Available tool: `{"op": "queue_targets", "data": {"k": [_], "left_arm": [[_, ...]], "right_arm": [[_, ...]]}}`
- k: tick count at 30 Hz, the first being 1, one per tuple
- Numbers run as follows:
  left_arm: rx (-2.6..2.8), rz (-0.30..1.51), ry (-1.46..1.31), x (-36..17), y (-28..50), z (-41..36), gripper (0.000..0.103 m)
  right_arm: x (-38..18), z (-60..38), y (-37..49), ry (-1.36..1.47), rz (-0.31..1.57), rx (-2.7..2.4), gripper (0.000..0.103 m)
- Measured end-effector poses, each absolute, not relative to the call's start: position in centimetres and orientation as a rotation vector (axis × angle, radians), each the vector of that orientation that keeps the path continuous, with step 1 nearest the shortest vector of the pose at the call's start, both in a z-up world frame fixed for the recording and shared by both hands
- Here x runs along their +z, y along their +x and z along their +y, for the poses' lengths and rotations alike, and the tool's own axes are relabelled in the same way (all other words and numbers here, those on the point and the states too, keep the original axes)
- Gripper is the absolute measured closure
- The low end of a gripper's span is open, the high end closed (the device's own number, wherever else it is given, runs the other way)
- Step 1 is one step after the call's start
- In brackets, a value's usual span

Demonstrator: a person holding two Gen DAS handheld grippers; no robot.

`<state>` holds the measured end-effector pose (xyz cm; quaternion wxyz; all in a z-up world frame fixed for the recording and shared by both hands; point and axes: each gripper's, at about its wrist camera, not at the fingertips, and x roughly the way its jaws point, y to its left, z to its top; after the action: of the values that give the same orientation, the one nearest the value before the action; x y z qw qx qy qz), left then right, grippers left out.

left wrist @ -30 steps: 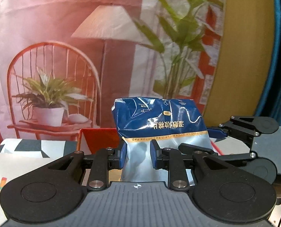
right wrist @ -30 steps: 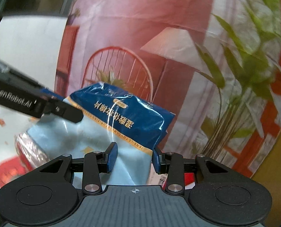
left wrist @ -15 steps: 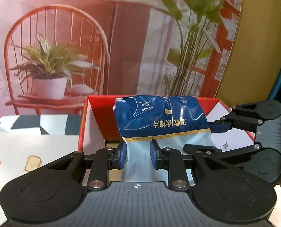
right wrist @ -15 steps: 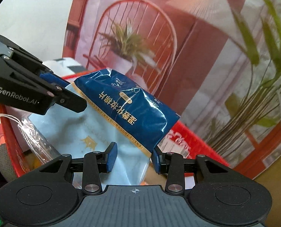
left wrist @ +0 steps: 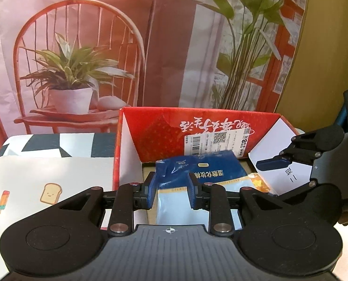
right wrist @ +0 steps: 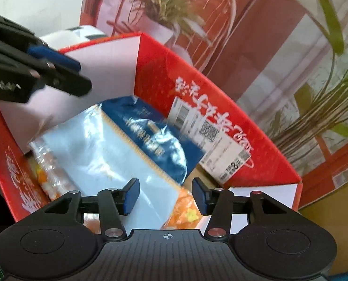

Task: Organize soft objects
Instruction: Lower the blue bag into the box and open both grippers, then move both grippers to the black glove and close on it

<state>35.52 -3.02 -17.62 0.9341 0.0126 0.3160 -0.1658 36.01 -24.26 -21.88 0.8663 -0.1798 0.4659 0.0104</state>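
Note:
A blue and pale-blue plastic bag [left wrist: 204,171] lies inside the red cardboard box [left wrist: 164,128], on top of other packets. My left gripper [left wrist: 171,192] hovers above the bag's pale end with its jaws a narrow gap apart. In the right wrist view this gripper [right wrist: 66,72] is clear of the bag [right wrist: 127,145]. My right gripper [right wrist: 165,196] hangs over the box [right wrist: 155,75] and its jaws are opening. The bag's corner shows below the gap and the pads do not touch it. In the left wrist view the right gripper [left wrist: 277,180] is at the box's right side.
An orange patterned packet [right wrist: 188,210] and a clear packet of orange and yellow pieces [right wrist: 45,164] lie under the bag. A white mat with a toast print [left wrist: 49,192] is left of the box. A printed backdrop of a chair and plants [left wrist: 75,70] stands behind.
The bag was held up between both grippers and now lies in the red box, farther from both cameras. Both grippers tipped downward over the box. The right jaws widened.

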Motion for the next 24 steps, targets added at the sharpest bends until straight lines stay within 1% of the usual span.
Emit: {"op": "queue_targets", "data": {"k": [1,2,3,4,6,7,8,9,10,11,12,13,14,15,16,18,24], "left_arm": [[-0.339,0.645,0.026,-17.5,35.3,-2.9,0.073],[-0.339,0.643,0.026,-17.4,35.1,-2.8,0.072],[-0.338,0.641,0.026,-17.3,34.9,-2.7,0.068],[-0.335,0.639,0.027,-17.2,34.6,-2.6,0.063],[-0.333,0.632,0.024,-16.9,34.0,-2.4,0.059],[-0.335,0.63,0.021,-16.7,33.7,-2.3,0.058],[-0.338,0.629,0.019,-16.6,33.3,-2.2,0.057],[-0.343,0.628,0.018,-16.4,32.9,-2.1,0.053],[-0.351,0.626,0.017,-16.2,32.4,-1.9,0.049],[-0.359,0.625,0.015,-16.0,31.9,-1.7,0.048],[-0.364,0.626,0.013,-15.8,31.4,-1.6,0.042],[-0.368,0.629,0.011,-15.7,30.7,-1.4,0.033],[-0.358,0.65,0.01,-15.5,30.1,-1.2,0.027],[-0.354,0.646,0.007,-15.4,29.5,-1.0,0.016],[-0.348,0.638,0.005,-15.2,28.7,-0.9,0.007],[-0.344,0.621,0.013,-14.9,27.3,-0.5,0.004],[-0.322,0.631,0.034,-15.2,22.7,0.6,0.004]], "right_arm": [[-21.8,-24.2,35.9,-0.372,0.973,0.018,0.056],[-21.6,-24.3,35.8,-0.364,0.967,0.016,0.054],[-21.3,-24.4,35.6,-0.352,0.959,0.012,0.049],[-20.9,-24.5,35.4,-0.336,0.947,0.006,0.046],[-19.9,-24.9,34.8,-0.29,0.92,-0.007,0.034],[-19.4,-25.1,34.5,-0.257,0.903,-0.011,0.031],[-18.9,-25.3,34.0,-0.217,0.882,-0.013,0.022],[-18.4,-25.5,33.3,-0.174,0.857,-0.022,0.011],[-18.0,-25.6,32.8,-0.144,0.837,-0.03,0.007],[-17.6,-25.8,32.1,-0.117,0.811,-0.039,0.003],[-17.2,-25.8,31.4,-0.099,0.79,-0.047,0.001],[-16.9,-25.8,30.8,-0.087,0.774,-0.052,0.001],[-16.7,-25.7,30.0,-0.074,0.755,-0.055,0.001],[-16.5,-25.7,29.4,-0.064,0.742,-0.061,0.001],[-16.3,-25.6,28.6,-0.052,0.723,-0.069,0.0],[-16.2,-25.5,27.2,-0.03,0.688,-0.082,0.0],[-16.2,-24.9,22.1,0.065,0.581,-0.12,0.0]]}}
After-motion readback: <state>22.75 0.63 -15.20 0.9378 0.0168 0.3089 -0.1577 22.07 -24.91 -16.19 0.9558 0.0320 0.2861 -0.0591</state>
